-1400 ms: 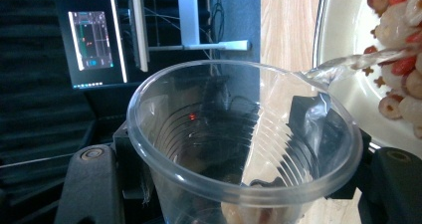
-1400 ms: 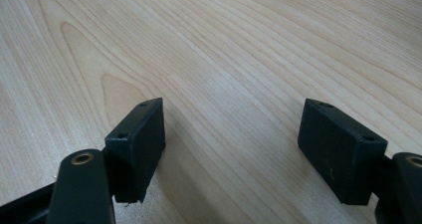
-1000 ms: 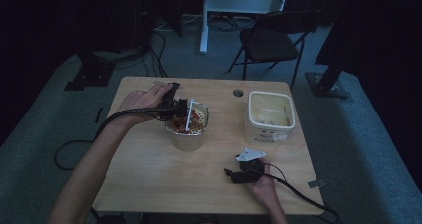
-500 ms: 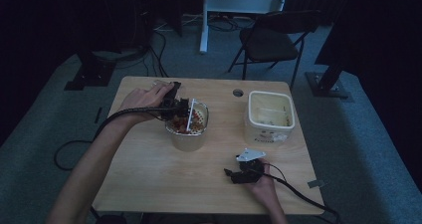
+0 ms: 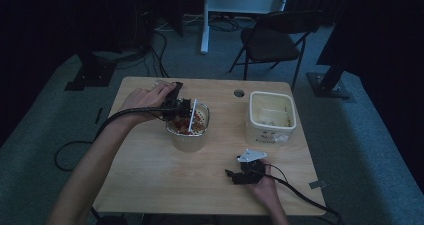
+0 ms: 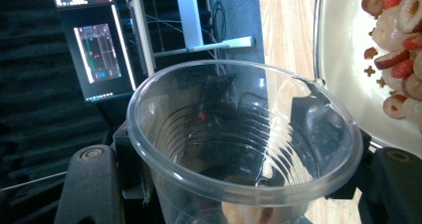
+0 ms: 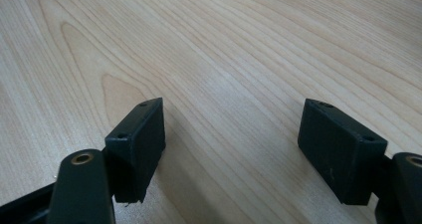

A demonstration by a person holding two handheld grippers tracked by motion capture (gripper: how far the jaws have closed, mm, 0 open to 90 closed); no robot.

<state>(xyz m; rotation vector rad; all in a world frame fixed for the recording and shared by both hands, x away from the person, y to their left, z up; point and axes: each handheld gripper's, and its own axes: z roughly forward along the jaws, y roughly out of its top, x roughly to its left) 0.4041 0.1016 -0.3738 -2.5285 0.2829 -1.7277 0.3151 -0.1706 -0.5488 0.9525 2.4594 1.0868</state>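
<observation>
Clear plastic cup [image 6: 244, 144] pinched between the left gripper [image 5: 181, 106] jaws at centre of the high view, over the bowl [image 5: 202, 130] of red and pale fruit pieces. Its long axis looks tipped sideways, mouth toward the bowl, though dim light blurs this. Right gripper [image 7: 231, 149] rests on the wooden table [image 5: 150, 175], lower right, jaws apart, holding nothing.

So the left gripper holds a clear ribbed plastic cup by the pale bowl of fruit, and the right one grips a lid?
No lid: the right gripper grips nothing, its jaws apart over the bare wooden table, per the right gripper view. The rest is right.
</observation>
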